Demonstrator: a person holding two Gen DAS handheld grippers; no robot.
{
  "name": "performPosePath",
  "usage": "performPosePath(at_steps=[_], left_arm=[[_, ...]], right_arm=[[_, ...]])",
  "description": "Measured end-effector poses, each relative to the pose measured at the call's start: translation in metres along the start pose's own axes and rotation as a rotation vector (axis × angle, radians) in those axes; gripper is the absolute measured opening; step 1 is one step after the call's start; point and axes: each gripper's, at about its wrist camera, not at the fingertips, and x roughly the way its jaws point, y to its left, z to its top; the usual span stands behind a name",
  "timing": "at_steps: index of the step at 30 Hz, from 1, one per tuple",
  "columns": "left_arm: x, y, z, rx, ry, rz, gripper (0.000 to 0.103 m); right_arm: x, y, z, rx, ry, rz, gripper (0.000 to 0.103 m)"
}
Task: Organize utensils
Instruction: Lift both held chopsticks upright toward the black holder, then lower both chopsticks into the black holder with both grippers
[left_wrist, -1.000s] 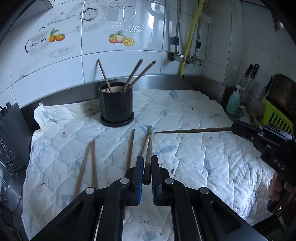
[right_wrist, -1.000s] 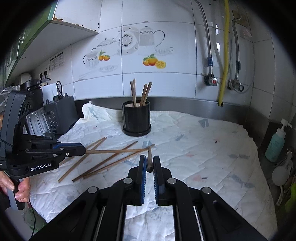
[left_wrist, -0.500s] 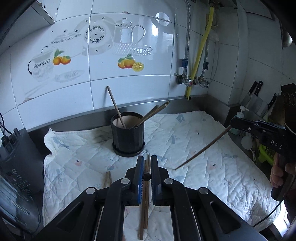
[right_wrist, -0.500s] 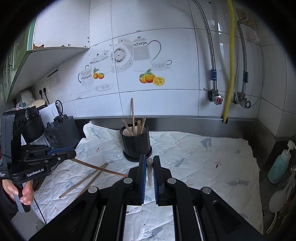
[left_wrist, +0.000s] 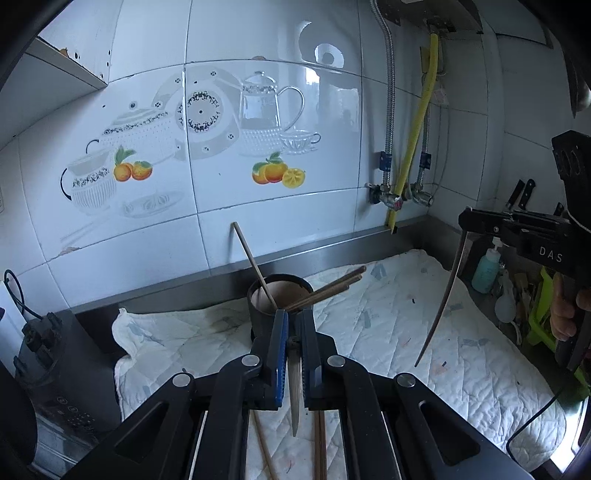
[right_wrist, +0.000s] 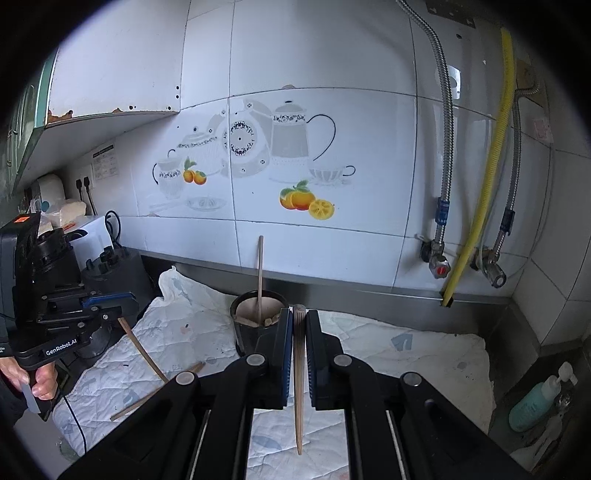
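Note:
A black holder with several wooden chopsticks stands on the quilted cloth near the back wall. My left gripper is shut on a chopstick that hangs point down, above and in front of the holder. My right gripper is shut on another chopstick, also hanging point down; it shows in the left wrist view to the right of the holder. Loose chopsticks lie on the cloth.
A black appliance stands at the left edge of the cloth. A teal soap bottle and a green rack are at the right. Pipes and valves run down the tiled wall.
Both grippers have risen and tilted up, each lifting its chopstick off the cloth. The chopsticks have swung from level to hanging point down.

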Motion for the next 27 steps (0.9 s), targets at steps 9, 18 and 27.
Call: performPosePath(at_steps=[9,18,27], left_arm=[[0.003,0.014,0.078,0.015,-0.149,0.035,0.006],[0.041,0.035,0.133,-0.024,-0.237,0.039,0.006],[0.081,0.049,0.145,-0.084,-0.276,0.022,0.006]], right_arm=[[0.022,0.000,0.054,-0.042,-0.048,-0.020,0.009],[0.053,-0.001,0.100,-0.038,-0.131,-0.007,0.009],[0.095,0.008,0.112,-0.002,-0.163,0.062,0.009]])
